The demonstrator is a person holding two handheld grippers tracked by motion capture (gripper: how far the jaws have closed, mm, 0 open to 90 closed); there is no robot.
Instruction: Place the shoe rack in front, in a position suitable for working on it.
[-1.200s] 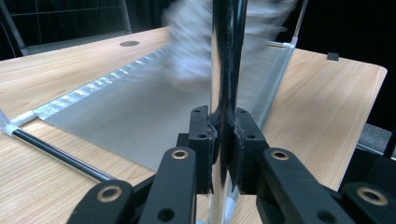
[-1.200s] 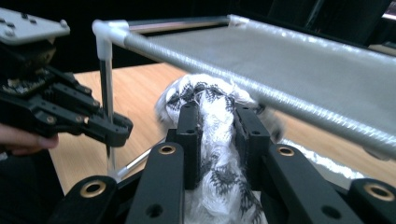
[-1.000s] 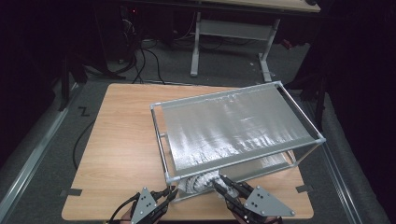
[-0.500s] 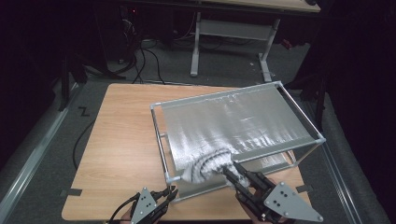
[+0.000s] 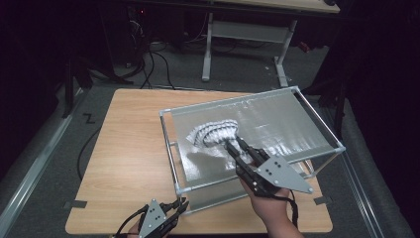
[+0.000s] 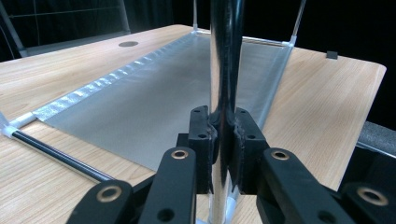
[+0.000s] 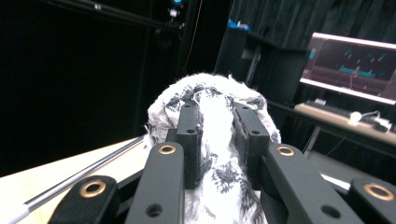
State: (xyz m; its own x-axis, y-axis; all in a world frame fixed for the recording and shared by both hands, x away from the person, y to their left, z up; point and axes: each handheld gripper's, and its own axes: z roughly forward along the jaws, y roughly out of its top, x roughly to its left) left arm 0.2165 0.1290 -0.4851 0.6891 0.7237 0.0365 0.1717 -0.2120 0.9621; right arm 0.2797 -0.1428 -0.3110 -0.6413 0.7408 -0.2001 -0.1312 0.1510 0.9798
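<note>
Soft, light, floppy cloth point(image 5: 216, 132): pinched mid-bunch by right tool point(image 5: 232, 144) above rack's mesh point(image 5: 277, 124). Left tool point(image 5: 182, 203) clamped on near frame post point(image 6: 224, 70), steadying.

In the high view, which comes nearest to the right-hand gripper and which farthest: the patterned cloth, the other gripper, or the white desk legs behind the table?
1. Patterned cloth: clamped in the right gripper, above the rack's grey mesh.
2. Left gripper: at the table's near edge, gripping the rack's corner post.
3. White desk legs: on the floor beyond the table.

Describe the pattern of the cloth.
White cloth with a dark grey speckled print, clearest in the right gripper view.
</note>
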